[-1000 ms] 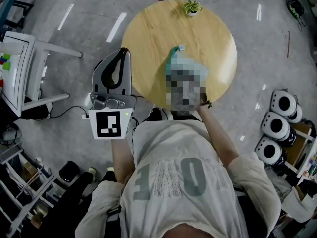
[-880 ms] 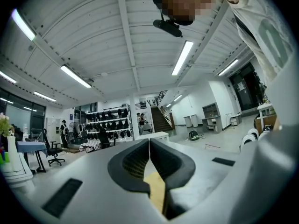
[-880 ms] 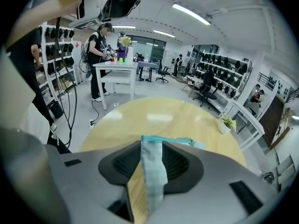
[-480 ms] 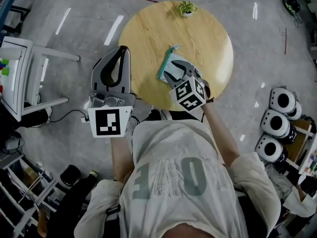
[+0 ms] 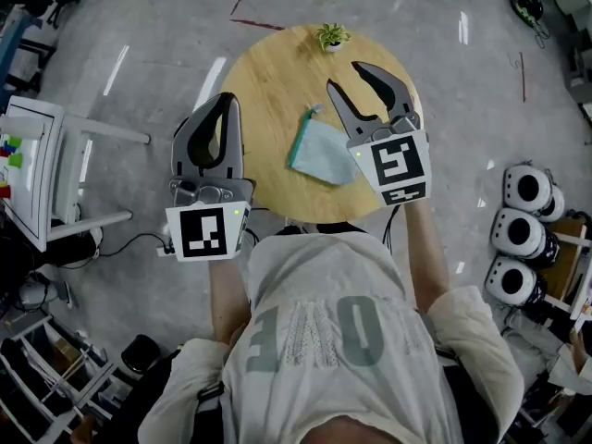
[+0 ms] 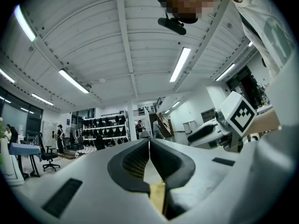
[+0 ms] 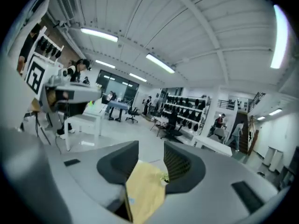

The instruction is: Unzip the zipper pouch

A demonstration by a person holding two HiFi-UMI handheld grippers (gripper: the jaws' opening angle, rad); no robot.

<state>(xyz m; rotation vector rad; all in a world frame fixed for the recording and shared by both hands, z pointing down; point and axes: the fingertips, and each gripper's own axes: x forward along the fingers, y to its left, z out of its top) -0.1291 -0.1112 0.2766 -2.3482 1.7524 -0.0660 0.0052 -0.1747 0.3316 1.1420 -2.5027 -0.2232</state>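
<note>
The teal zipper pouch point(image 5: 320, 152) lies flat on the round wooden table point(image 5: 268, 81), with its zipper end toward the far left. My right gripper point(image 5: 347, 76) is held up just to the right of the pouch and apart from it. Its jaws are open and nothing is between them. In the right gripper view its fingers point(image 7: 119, 164) frame only a strip of the table point(image 7: 145, 185). My left gripper point(image 5: 225, 100) hovers past the table's left edge, and its jaws are shut and empty point(image 6: 149, 142).
A small potted plant point(image 5: 329, 35) stands at the table's far edge. A white desk point(image 5: 37, 137) is on the left, and three round white devices point(image 5: 518, 234) are on the right floor. A cable point(image 5: 129, 243) runs across the floor. Both gripper views show a hall with chairs, racks and people.
My right gripper has lifted off the pouch and swung right and toward the camera, with its jaws wider apart. The pouch now lies uncovered. The left gripper has barely moved.
</note>
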